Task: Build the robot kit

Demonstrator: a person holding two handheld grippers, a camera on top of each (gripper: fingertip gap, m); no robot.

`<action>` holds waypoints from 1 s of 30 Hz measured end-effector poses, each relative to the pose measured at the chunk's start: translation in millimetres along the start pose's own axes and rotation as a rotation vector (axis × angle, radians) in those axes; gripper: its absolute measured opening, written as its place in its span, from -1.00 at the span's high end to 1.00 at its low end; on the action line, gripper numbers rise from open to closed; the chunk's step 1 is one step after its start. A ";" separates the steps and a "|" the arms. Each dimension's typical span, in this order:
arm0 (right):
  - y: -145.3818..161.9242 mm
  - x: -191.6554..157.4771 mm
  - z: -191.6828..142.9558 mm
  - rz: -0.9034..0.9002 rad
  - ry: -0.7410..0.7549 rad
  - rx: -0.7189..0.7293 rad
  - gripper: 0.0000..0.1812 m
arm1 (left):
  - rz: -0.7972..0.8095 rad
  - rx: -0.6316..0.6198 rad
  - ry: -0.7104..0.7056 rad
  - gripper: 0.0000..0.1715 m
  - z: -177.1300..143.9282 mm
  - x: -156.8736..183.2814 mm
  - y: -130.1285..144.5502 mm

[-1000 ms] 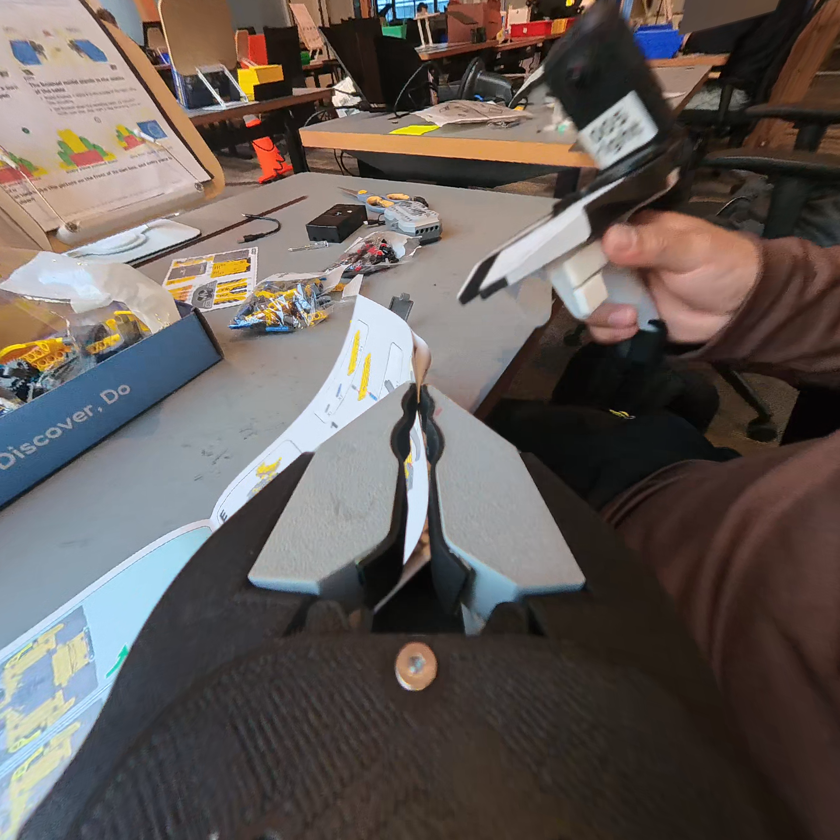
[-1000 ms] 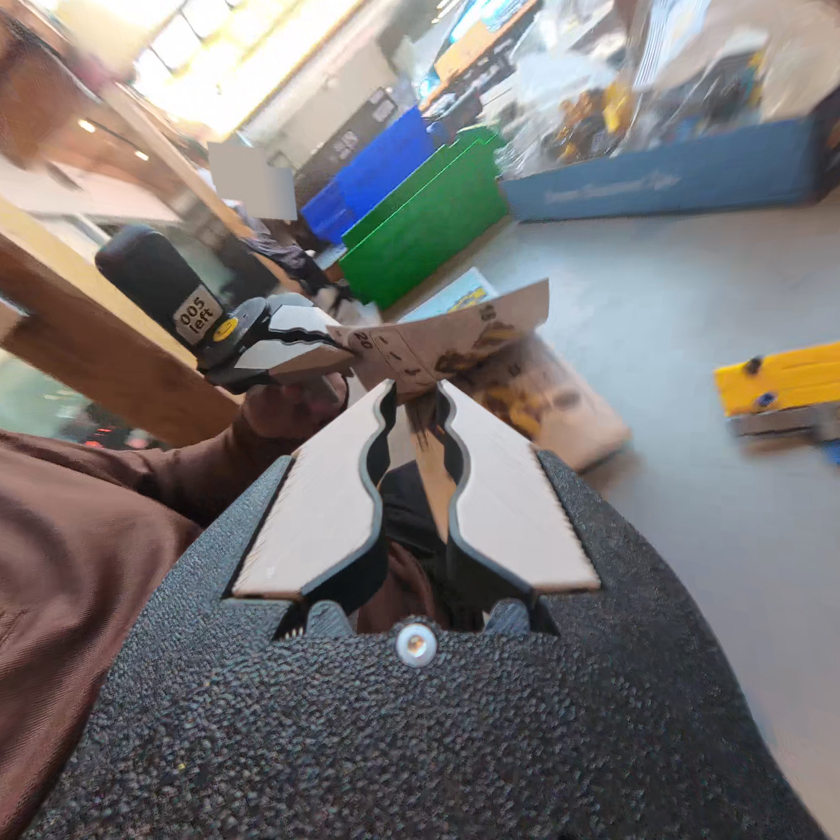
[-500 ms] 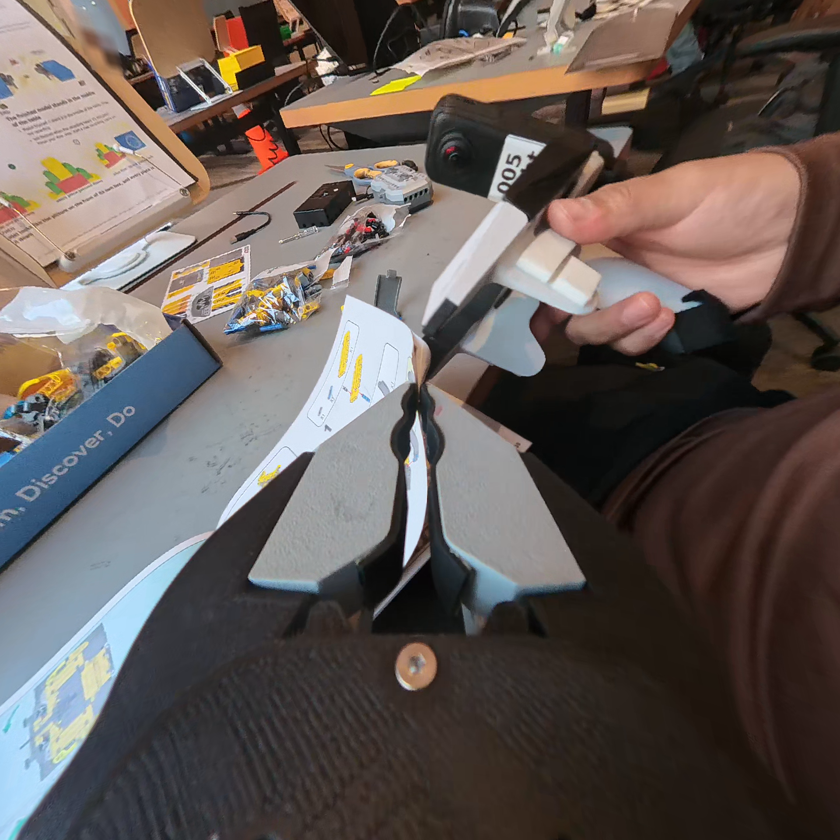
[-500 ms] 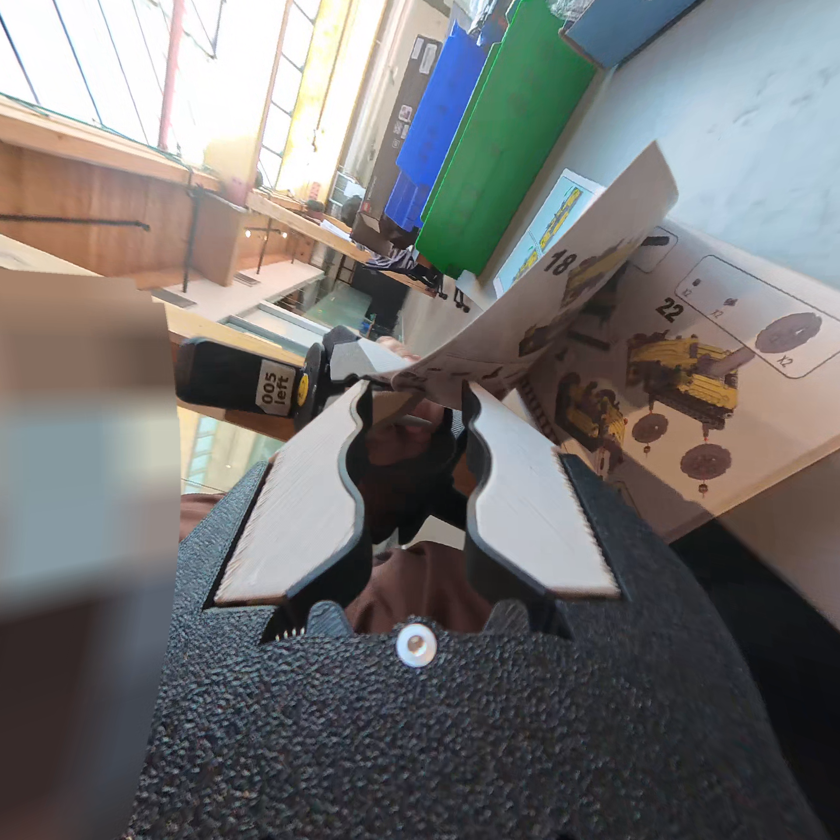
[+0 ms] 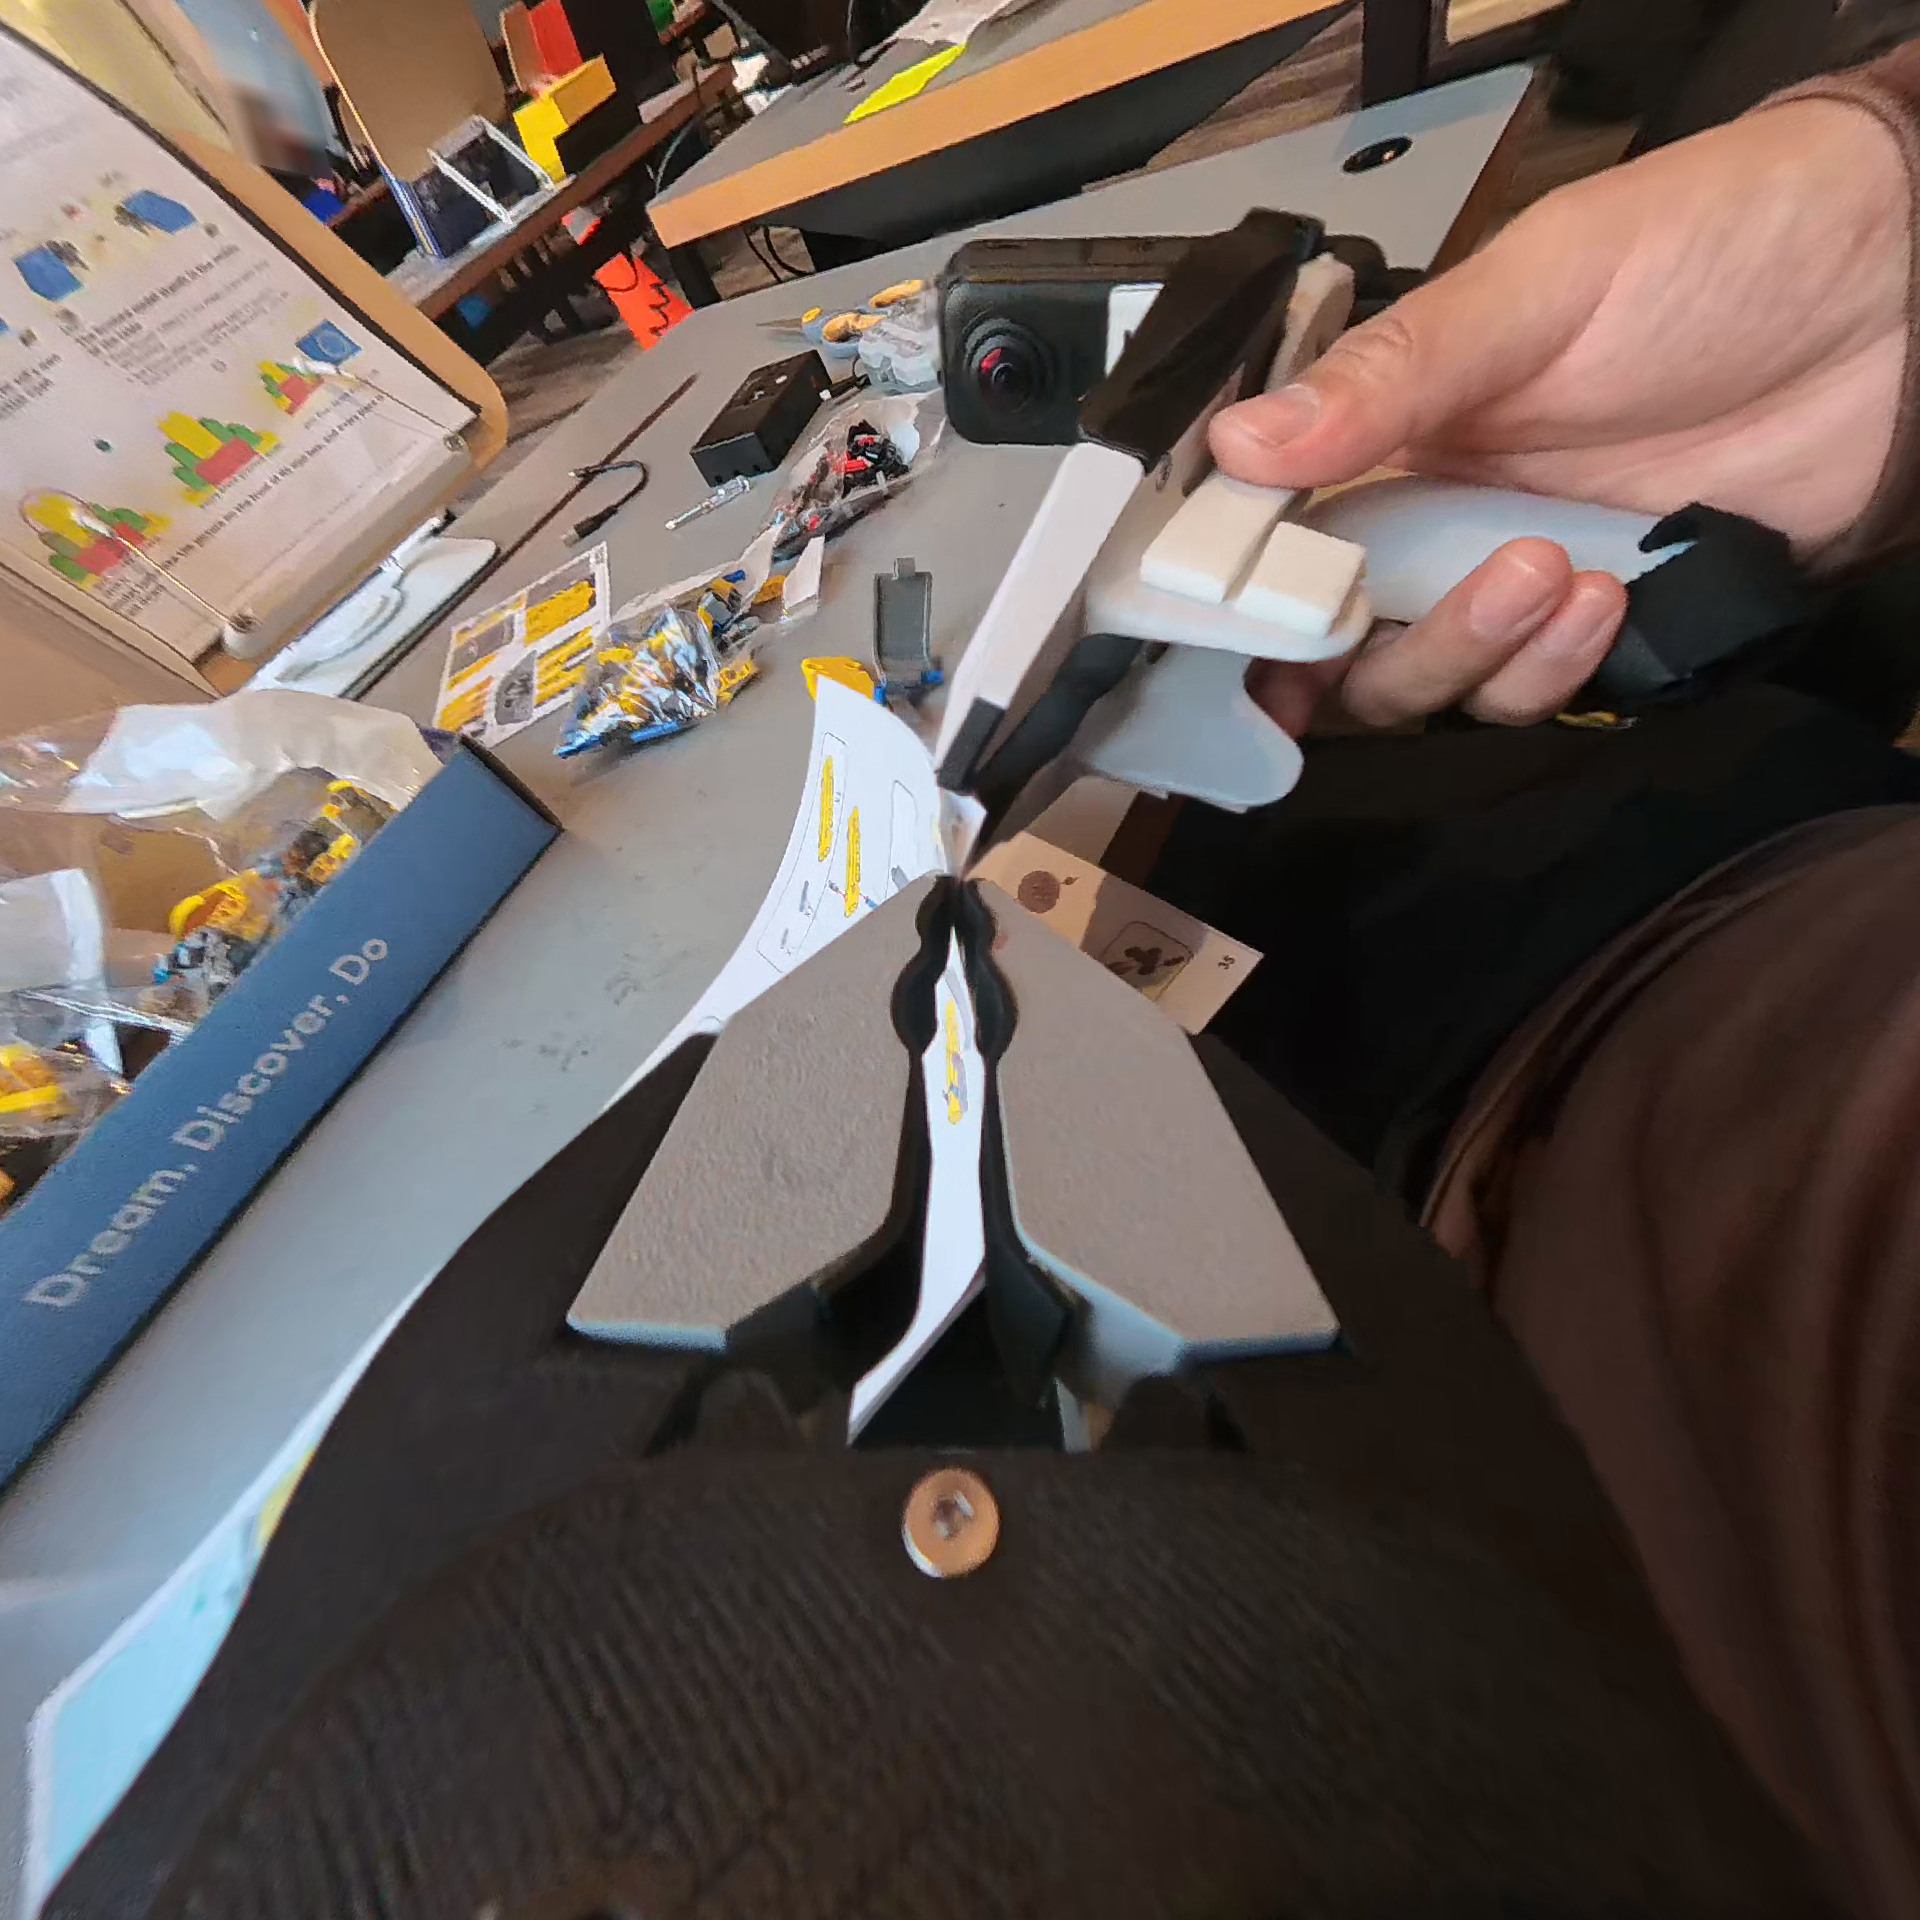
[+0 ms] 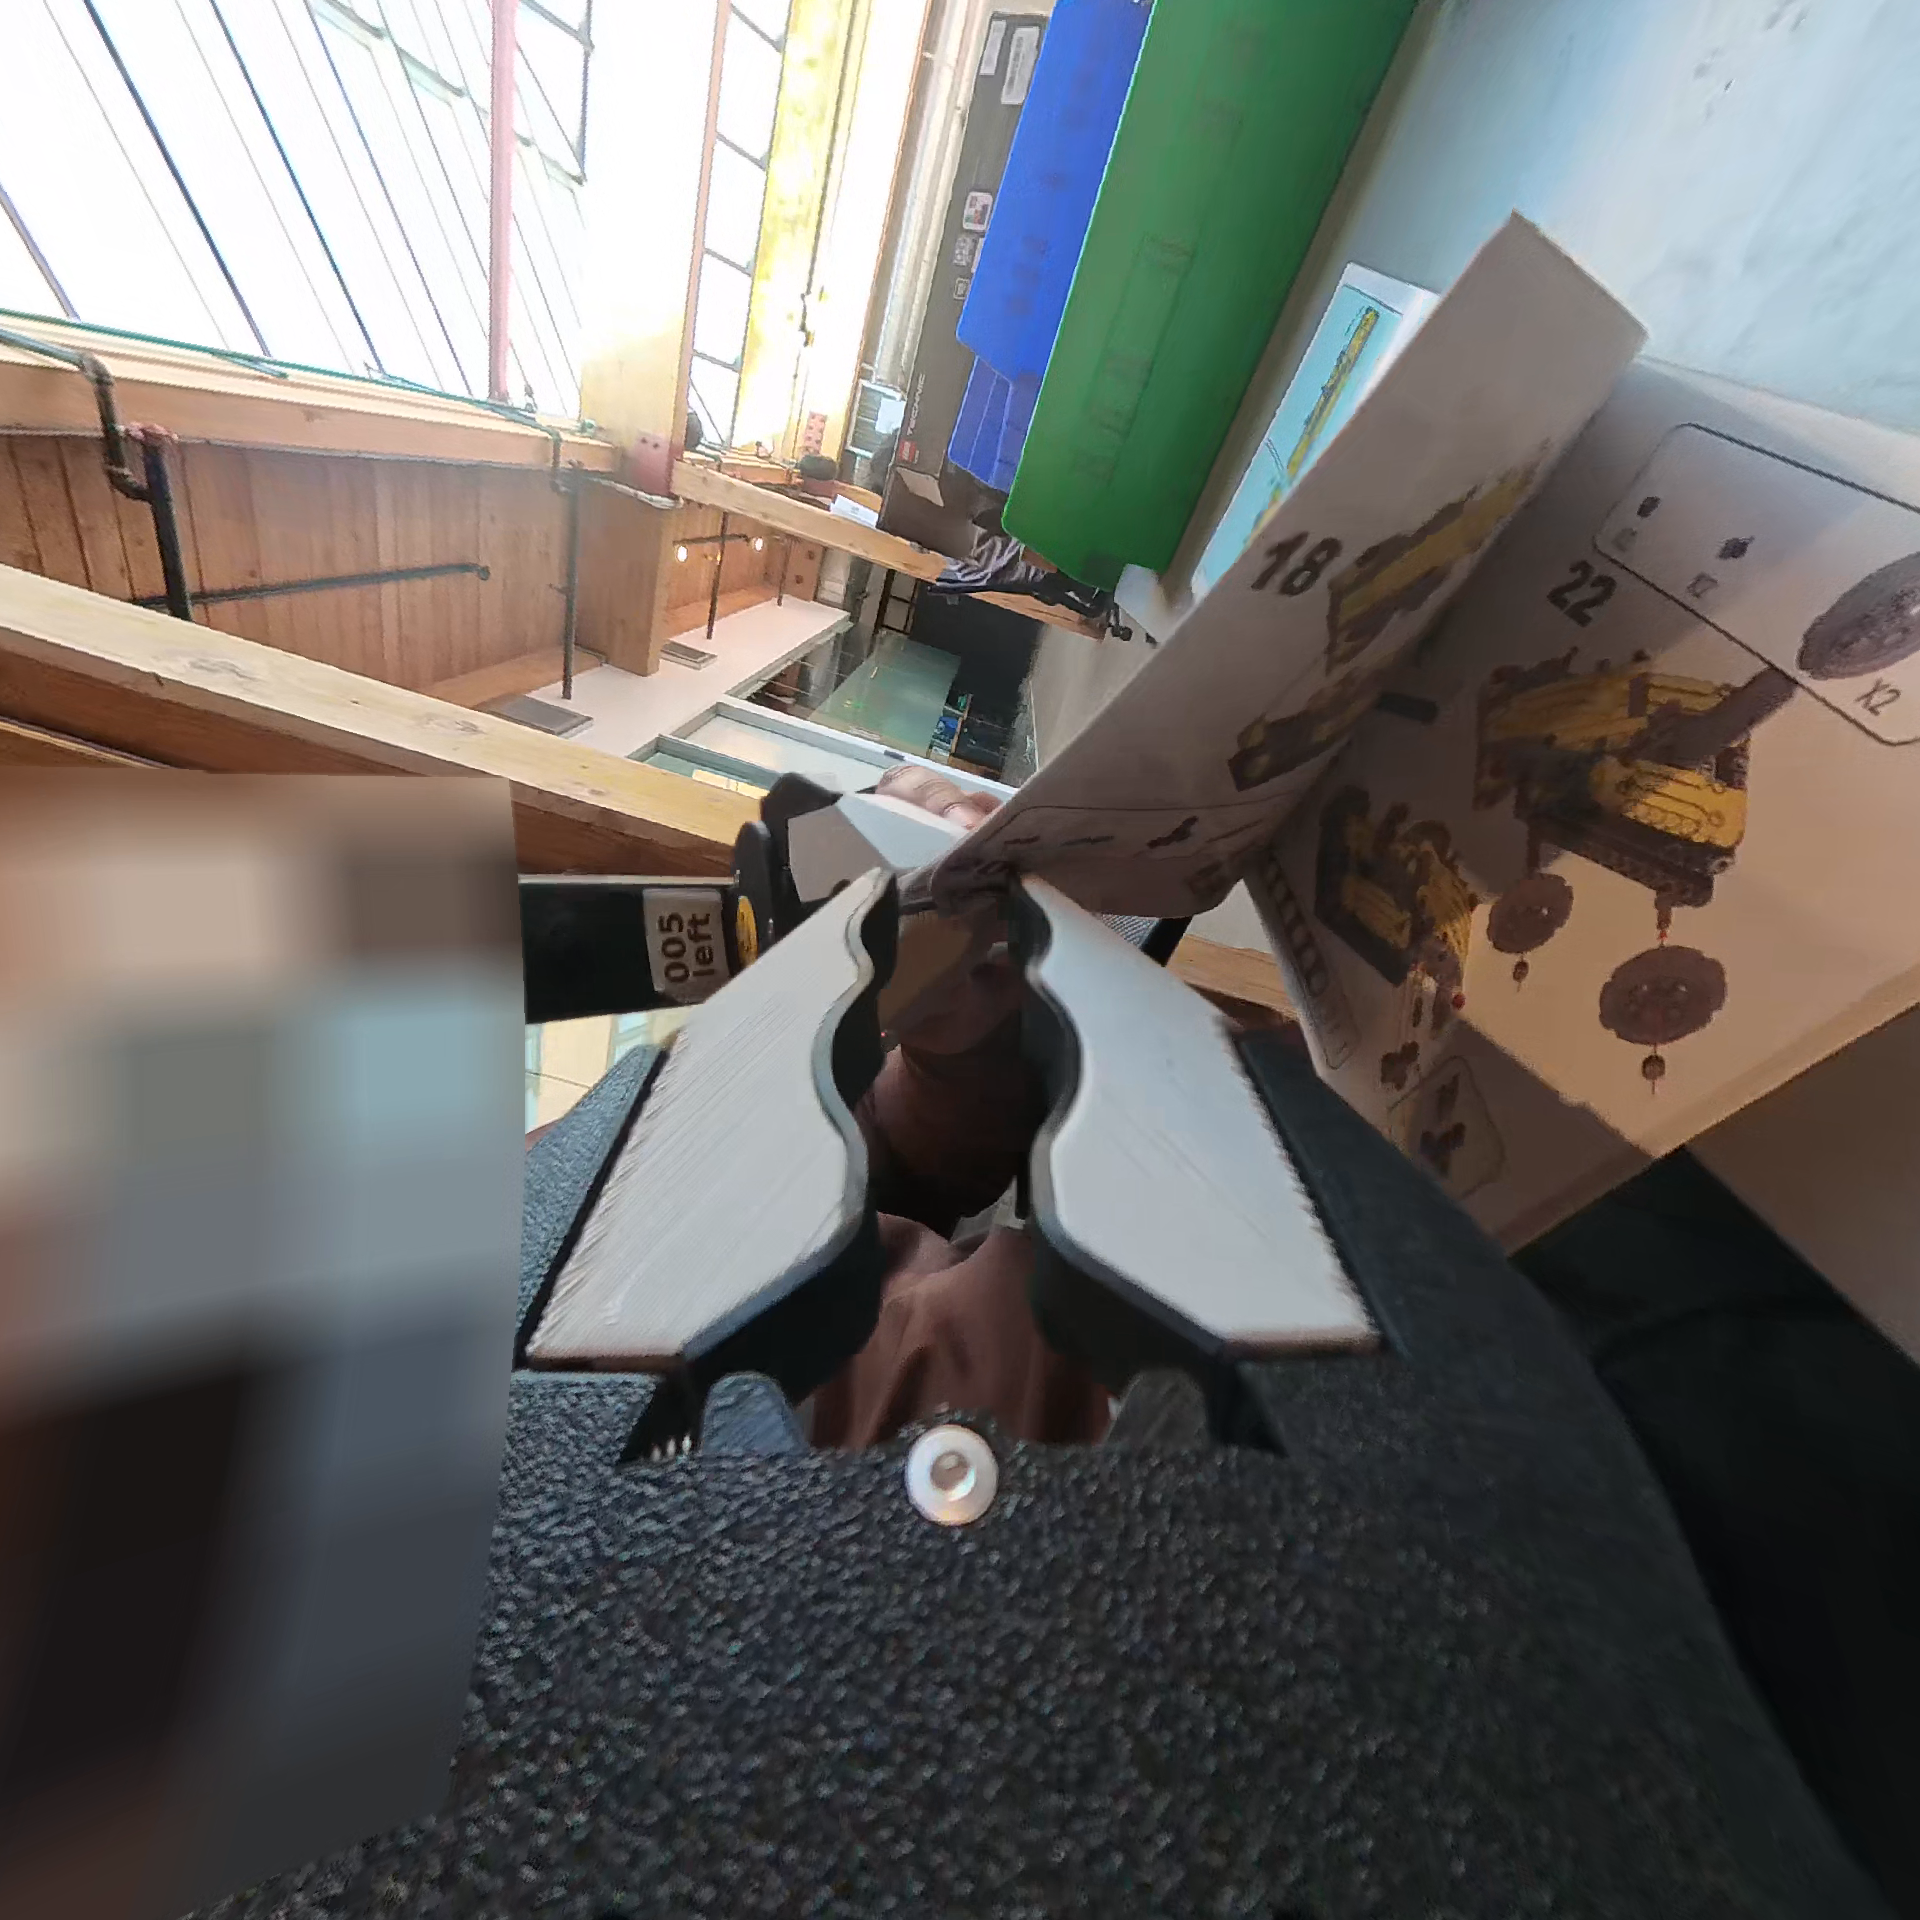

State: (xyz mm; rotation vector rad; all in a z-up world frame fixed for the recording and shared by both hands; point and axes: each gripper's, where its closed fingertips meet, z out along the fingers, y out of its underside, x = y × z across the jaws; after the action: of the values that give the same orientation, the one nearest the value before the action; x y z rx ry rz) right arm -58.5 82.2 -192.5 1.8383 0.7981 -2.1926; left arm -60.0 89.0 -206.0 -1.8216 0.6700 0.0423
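Note:
My left gripper [image 5: 958, 904] is shut on one white page [image 5: 862, 821] of an open instruction booklet and holds that page curled up off the grey table [image 5: 623, 883]. My right gripper [image 5: 966, 800], held by a hand in a brown sleeve, reaches in from the right. Its tips are at the page's free corner, just beyond the left gripper's tips. In the right wrist view my right gripper [image 6: 958, 899] is open with the page corner [image 6: 1299, 665] at its fingertips. The page beneath [image 6: 1662, 831] lies flat with yellow vehicle drawings. The left gripper [image 6: 831, 842] shows behind the page.
A blue cardboard box [image 5: 208, 1039] with bagged bricks stands at the left. Bags of parts [image 5: 655, 675], a leaflet [image 5: 520, 644], a small black box [image 5: 764, 421] and a grey piece [image 5: 904, 623] lie farther back. A display board [image 5: 187, 364] stands far left. Green and blue bins [image 6: 1164, 260] stand beside the booklet. Left and right tips are no more than a few centimetres apart.
My right gripper has swung down from a raised pose to the page corner by the left gripper's tips, and its jaws have opened wider. The left gripper has kept hold of the page.

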 end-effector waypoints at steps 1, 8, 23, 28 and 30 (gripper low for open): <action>-0.5 -2.4 -0.3 0.001 -0.020 0.005 0.87 | -0.032 0.001 0.017 1.00 0.4 -0.1 1.1; -1.5 -2.8 0.0 -0.014 -0.031 0.006 0.99 | -0.156 0.031 0.083 1.00 0.2 1.3 -0.6; 3.6 3.4 3.2 -0.140 0.026 -0.025 1.00 | -0.555 0.097 0.412 0.74 -5.2 16.3 -4.8; 6.9 6.3 4.3 -0.187 0.052 -0.050 1.00 | -0.692 0.148 0.449 1.00 -10.4 3.7 -6.2; 6.5 7.5 4.6 -0.191 0.058 -0.050 1.00 | -0.729 0.157 0.443 1.00 -11.1 -1.7 -5.4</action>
State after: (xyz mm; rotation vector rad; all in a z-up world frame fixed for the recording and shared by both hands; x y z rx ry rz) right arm -61.2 76.0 -201.1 1.8804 1.0713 -2.2152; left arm -62.2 81.0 -196.7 -1.8353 0.2586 -0.8908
